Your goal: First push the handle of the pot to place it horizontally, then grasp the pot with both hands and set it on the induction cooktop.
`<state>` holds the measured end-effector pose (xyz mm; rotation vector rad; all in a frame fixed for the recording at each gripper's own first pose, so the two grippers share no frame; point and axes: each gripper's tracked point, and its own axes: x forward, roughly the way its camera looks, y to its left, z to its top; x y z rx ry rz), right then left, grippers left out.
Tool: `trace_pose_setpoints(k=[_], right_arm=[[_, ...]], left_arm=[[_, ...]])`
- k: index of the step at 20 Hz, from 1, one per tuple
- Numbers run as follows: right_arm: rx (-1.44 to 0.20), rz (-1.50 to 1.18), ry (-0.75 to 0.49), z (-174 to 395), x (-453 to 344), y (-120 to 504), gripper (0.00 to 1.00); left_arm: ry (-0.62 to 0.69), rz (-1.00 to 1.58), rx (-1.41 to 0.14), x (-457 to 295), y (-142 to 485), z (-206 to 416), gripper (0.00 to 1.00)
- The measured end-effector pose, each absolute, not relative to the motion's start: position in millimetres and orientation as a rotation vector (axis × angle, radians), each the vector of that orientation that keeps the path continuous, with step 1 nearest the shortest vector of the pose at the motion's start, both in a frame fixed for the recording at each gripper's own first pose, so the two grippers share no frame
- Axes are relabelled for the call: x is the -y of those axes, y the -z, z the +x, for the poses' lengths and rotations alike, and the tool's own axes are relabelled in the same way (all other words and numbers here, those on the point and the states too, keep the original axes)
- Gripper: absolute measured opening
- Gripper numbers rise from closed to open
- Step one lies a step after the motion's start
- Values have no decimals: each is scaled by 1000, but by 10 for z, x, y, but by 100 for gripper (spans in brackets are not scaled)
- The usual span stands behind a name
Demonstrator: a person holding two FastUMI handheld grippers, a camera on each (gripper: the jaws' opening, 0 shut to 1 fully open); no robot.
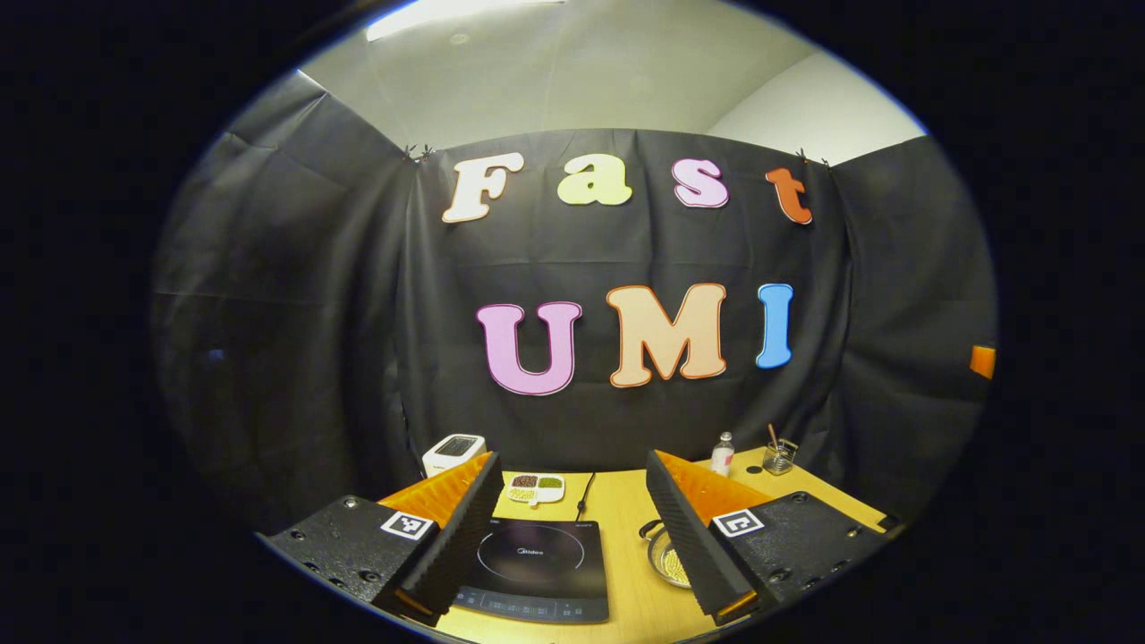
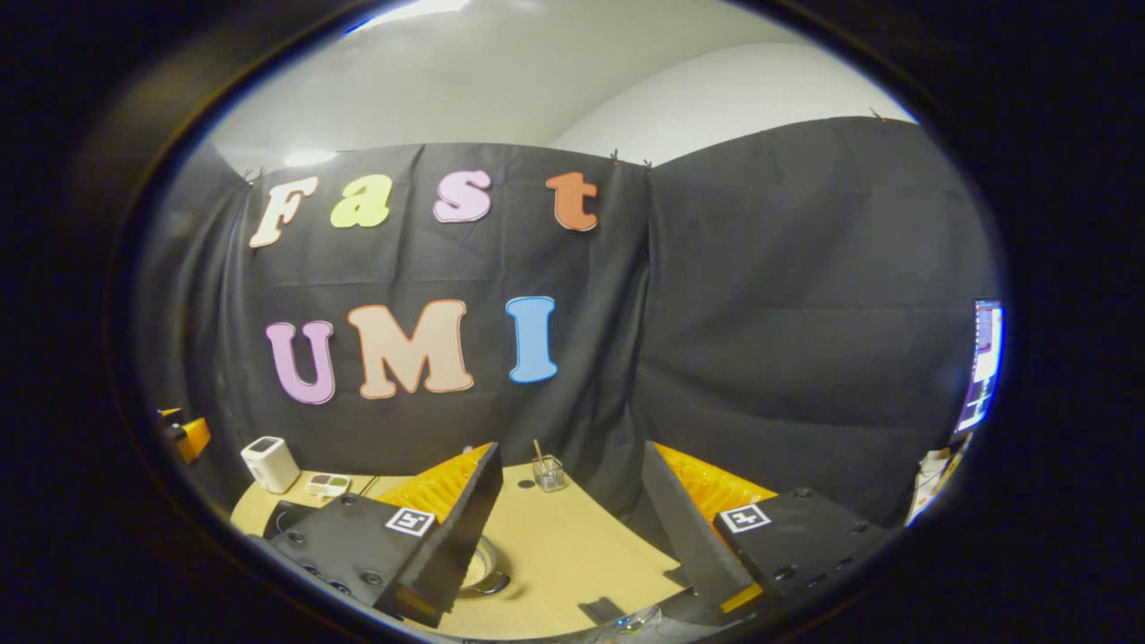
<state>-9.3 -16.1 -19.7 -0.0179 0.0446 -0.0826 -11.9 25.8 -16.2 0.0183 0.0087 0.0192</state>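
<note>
A black induction cooktop [image 1: 539,570] lies flat on the wooden table [image 1: 626,510], between the fingers of my left gripper [image 1: 572,608], which is open and held above it. Right of the cooktop stands a small metal pot [image 1: 666,556] with pale beads inside, partly hidden behind the left gripper's right finger [image 1: 693,546]. In the right gripper view the pot [image 2: 479,571] shows its rim and a side handle just right of the left finger [image 2: 452,541]. My right gripper [image 2: 572,613] is open above the table [image 2: 555,537], holding nothing.
At the table's back stand a white appliance [image 1: 454,452], a divided dish of beans [image 1: 535,487], a small bottle [image 1: 723,453] and a glass with a stick [image 1: 778,456]. The cooktop's cord [image 1: 586,492] runs backward. A lit screen [image 2: 982,362] glows at the far right.
</note>
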Motion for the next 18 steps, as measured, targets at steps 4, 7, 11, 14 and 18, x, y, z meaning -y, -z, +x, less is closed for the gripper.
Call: trace_pose_setpoints(k=[4, 7, 11, 14, 18], right_arm=[[-50, -5, 42, -71, -139, 255, 95], [-53, -10, -9, -119, -413, 318, 62], [-57, -38, -38, -99, -697, 449, 17], [-91, -39, -80, -119, -941, 598, 6], [-162, -22, -103, -98, -1075, 891, 6]], left_arm=[[-11, 17, -29, -371, 259, -161, 98], [-7, 29, -25, -498, 264, -217, 97], [-2, 53, -9, -655, 300, -319, 97], [-11, 40, -21, -742, 391, -355, 97], [-24, 18, -32, -813, 459, -365, 98]])
